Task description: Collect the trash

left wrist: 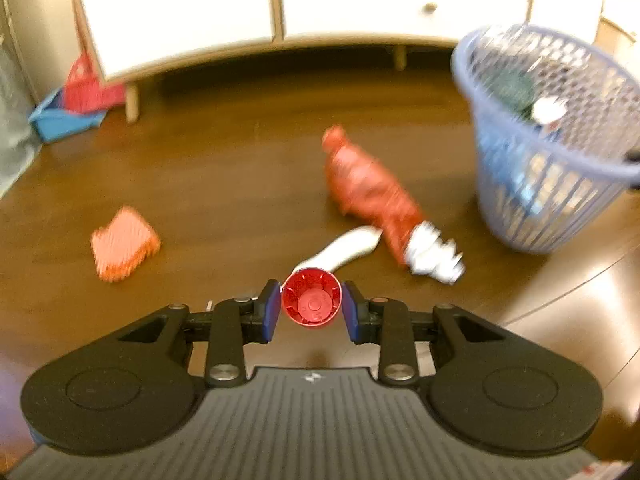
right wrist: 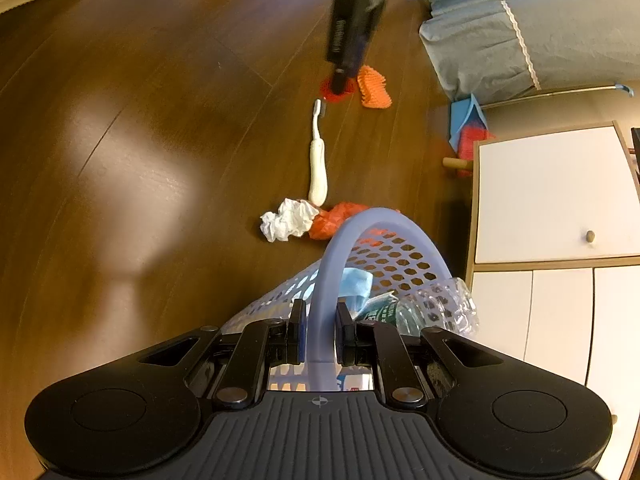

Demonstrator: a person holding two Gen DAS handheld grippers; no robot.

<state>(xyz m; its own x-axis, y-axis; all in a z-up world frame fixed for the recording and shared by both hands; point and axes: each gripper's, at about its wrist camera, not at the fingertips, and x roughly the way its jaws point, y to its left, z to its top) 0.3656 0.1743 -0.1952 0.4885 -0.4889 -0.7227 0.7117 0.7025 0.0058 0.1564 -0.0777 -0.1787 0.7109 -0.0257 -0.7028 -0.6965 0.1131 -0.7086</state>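
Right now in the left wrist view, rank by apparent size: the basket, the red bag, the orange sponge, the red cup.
1. Basket, largest.
2. Red bag.
3. Orange sponge and red cup look about alike; the cup sits in the left gripper, so nearness inflates it. Unranked.

Home bedroom: dark wood floor [left wrist: 224,168], white cabinet [left wrist: 180,4] ahead of jaws, bedding [right wrist: 520,28] beyond.
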